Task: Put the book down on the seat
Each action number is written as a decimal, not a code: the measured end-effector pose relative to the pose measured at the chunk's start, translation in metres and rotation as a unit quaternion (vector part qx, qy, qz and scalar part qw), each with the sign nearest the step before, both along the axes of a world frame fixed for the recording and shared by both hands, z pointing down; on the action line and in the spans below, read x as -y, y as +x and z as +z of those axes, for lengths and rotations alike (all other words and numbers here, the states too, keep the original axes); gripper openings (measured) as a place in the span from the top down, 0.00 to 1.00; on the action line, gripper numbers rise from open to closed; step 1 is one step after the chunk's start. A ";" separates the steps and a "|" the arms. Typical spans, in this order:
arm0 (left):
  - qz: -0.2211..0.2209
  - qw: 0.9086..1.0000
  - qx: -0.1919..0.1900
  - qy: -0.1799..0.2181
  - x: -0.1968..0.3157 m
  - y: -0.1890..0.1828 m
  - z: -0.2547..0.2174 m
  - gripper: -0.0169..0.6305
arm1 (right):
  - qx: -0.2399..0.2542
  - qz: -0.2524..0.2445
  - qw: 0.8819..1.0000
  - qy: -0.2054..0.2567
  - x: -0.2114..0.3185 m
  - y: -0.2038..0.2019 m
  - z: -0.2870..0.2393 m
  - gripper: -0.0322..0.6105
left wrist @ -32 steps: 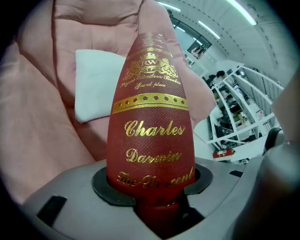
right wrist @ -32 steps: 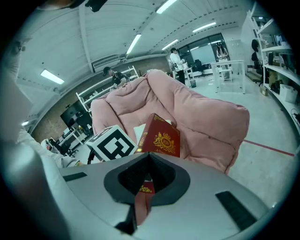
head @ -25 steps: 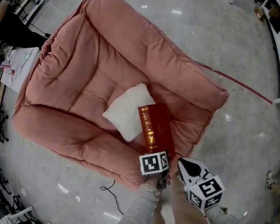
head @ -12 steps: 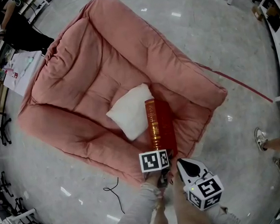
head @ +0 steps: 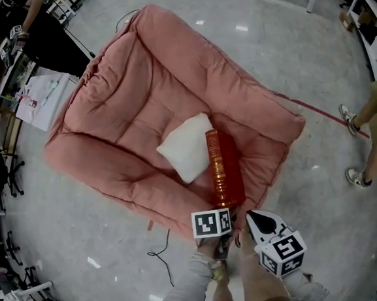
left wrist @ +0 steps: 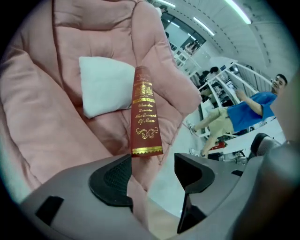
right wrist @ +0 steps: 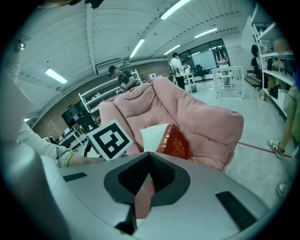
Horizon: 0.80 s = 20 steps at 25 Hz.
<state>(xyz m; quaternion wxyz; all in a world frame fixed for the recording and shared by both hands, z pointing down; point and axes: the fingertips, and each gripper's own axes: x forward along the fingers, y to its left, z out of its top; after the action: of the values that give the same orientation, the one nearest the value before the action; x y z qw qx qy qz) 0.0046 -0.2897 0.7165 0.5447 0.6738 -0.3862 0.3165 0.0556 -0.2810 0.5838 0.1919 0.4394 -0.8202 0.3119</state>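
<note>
Left claw (left wrist: 152, 165) has just been opening and now stands released, nothing between its jaws, with the red book (head: 224, 169) just past its tips. Right claw (right wrist: 149, 154) is clenched on nothing. Spine up, the book rests on the pink seat (head: 125, 99), beside a white pillow (head: 188, 146).

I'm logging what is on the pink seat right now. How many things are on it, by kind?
Red book: 1
White pillow: 1
Total on the pink seat: 2
</note>
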 end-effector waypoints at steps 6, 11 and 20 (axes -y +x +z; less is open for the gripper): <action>0.017 1.000 0.001 0.022 -0.031 -0.002 -0.031 0.64 | -0.004 0.001 1.000 0.014 -0.013 0.004 -0.012 0.94; 0.022 0.999 -0.005 0.037 -0.062 -0.009 -0.057 0.75 | -0.005 -0.001 1.000 0.021 -0.036 -0.002 -0.025 0.94; -0.009 0.995 -0.007 0.104 -0.084 -0.023 -0.112 0.91 | -0.015 0.001 0.999 0.040 -0.071 -0.007 -0.047 0.94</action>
<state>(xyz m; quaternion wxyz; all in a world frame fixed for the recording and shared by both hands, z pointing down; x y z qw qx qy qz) -0.0184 -0.2061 0.6041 0.4771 0.7256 -0.4189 0.2653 0.0486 -0.2102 0.5367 0.1859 0.4518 -0.8289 0.2724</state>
